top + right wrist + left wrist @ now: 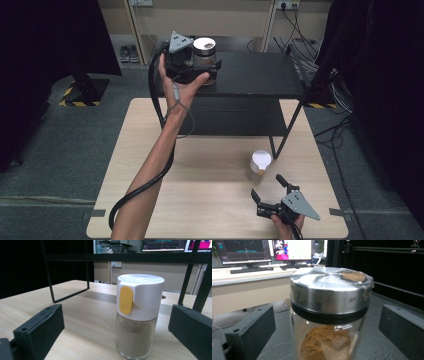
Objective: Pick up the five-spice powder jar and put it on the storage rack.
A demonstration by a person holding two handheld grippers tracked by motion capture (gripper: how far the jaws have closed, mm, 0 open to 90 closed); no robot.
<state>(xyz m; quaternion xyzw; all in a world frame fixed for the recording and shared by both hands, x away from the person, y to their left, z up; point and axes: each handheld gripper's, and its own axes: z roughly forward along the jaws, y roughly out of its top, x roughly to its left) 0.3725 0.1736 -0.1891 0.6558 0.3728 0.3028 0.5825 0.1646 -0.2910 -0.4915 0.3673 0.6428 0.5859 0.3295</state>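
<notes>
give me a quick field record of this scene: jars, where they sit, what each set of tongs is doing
metal-lid jar: glass, brown powder inside, upright on the black shelf top
white-lid jar: glass, pale powder, white cap with a yellow tab, upright on the wooden table
left tongs: at the shelf, jaws open on either side of the metal-lid jar, pads clear of the glass
right tongs: low over the table's near edge, jaws open, aimed at the white-lid jar, not touching it
held: nothing in either set of tongs

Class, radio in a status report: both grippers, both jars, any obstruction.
Left gripper open, jaws astride steel-lidded jar on the black shelf. Right gripper open, facing white-capped jar on table. Nothing between.
</notes>
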